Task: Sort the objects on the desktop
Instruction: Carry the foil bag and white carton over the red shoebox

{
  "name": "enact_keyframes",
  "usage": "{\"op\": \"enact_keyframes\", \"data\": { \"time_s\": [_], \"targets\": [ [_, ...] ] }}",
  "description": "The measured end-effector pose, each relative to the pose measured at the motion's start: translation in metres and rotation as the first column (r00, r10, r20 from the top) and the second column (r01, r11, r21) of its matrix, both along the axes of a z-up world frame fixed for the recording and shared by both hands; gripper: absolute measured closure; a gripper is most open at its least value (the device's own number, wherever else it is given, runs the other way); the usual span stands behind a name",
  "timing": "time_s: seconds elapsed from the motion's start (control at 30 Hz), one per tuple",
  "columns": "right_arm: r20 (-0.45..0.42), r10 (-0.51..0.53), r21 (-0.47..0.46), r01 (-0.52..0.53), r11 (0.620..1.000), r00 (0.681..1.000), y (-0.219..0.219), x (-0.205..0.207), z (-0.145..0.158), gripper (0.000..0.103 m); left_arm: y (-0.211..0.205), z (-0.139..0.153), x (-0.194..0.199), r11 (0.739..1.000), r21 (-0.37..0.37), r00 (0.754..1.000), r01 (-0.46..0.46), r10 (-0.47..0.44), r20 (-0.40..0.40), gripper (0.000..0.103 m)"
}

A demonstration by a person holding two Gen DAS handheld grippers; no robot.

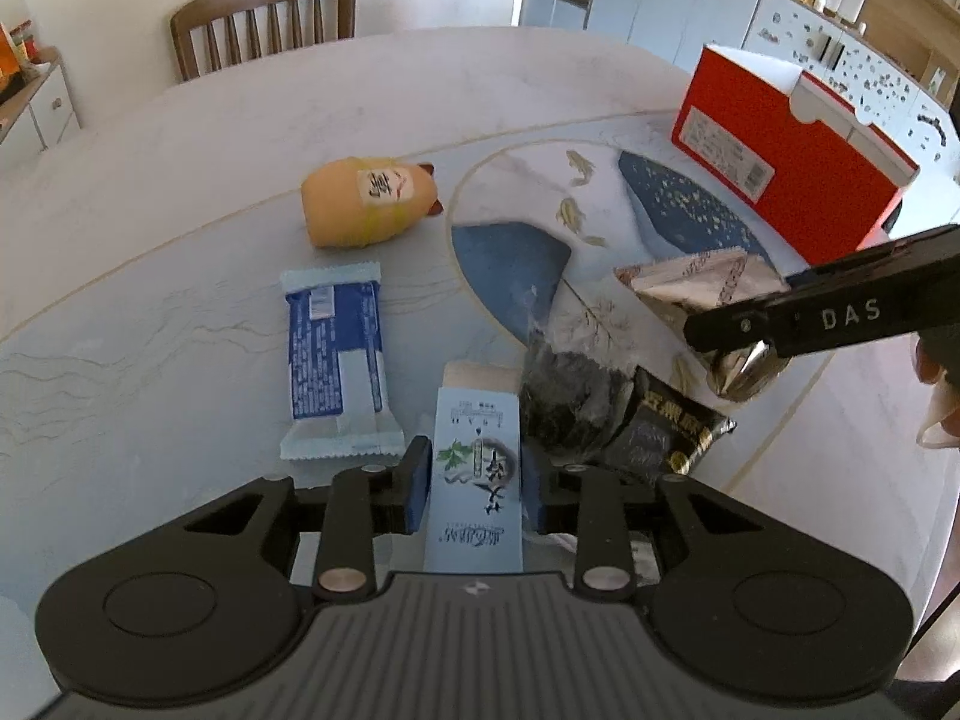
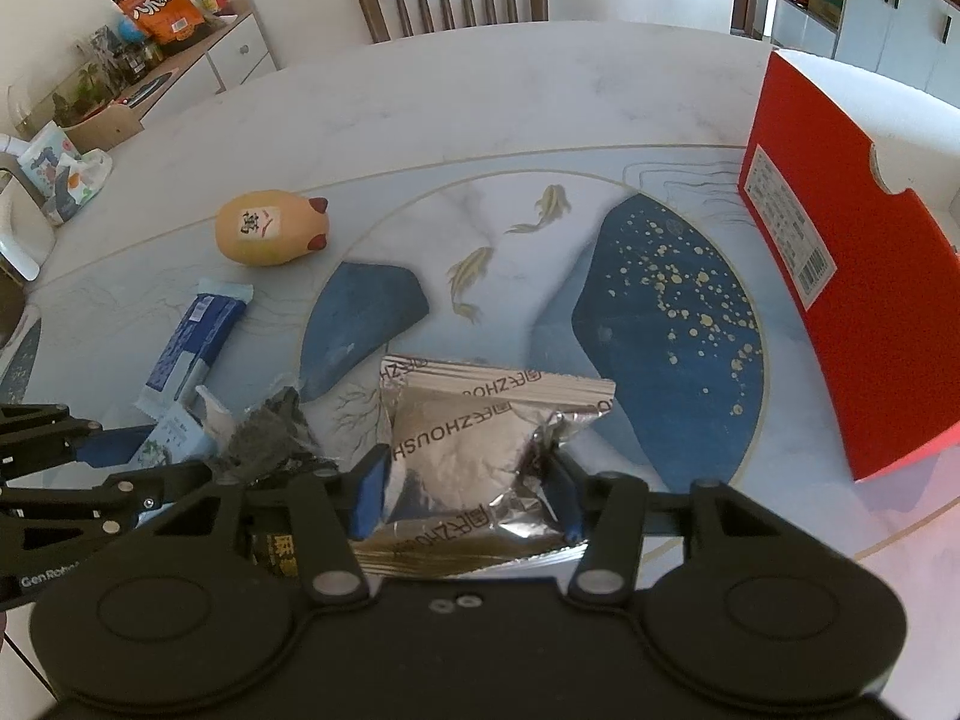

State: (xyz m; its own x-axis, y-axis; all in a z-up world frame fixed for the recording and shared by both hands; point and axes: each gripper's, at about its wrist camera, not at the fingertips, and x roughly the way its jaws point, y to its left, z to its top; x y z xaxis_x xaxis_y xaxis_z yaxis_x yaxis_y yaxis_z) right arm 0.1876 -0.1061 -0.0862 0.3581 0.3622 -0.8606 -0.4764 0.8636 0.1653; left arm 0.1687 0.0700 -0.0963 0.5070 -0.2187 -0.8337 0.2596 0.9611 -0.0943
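Left tongs (image 1: 475, 483) clamped on a pale blue rectangular carton (image 1: 474, 480) with ink lettering, pads flat against both long sides, low over the marble table (image 1: 180, 192). Right tongs (image 2: 465, 495) clamped on a crinkled silver foil packet (image 2: 480, 450), just above the blue painted roundel. Probably the lift-and-carry step for 2 items at once — destination likely the open red cardboard box (image 2: 840, 300) on the right. Best done by keeping both grips square, raising clear of the dark seaweed packets (image 1: 570, 402), then crossing slowly. Still to sort: blue-and-white wrapped bar (image 1: 336, 360) and yellow egg-shaped toy (image 1: 366, 201) — both untouched, well apart from either tongs.
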Motion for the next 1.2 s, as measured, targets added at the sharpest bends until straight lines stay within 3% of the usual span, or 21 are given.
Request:
{"op": "enact_keyframes", "data": {
  "time_s": [0.37, 0.73, 1.2],
  "targets": [
    [0.017, -0.007, 0.006, 0.007, 1.000, 1.000, -0.006, -0.008, 0.006, 0.050, -0.001, 0.005, -0.008, 1.000, 0.021, 1.000, -0.003, 0.002, 0.030, 0.075],
    [0.044, -0.013, 0.018, 0.012, 1.000, 0.999, -0.019, -0.019, 0.026, 0.050, -0.008, 0.029, -0.016, 1.000, 0.001, 0.998, -0.023, 0.023, 0.055, 0.075],
    [0.070, -0.018, 0.031, 0.015, 0.999, 0.997, -0.060, -0.028, 0.053, 0.050, -0.051, 0.063, -0.017, 0.999, -0.034, 0.994, 0.039, -0.036, 0.102, 0.075]
  ]
}}
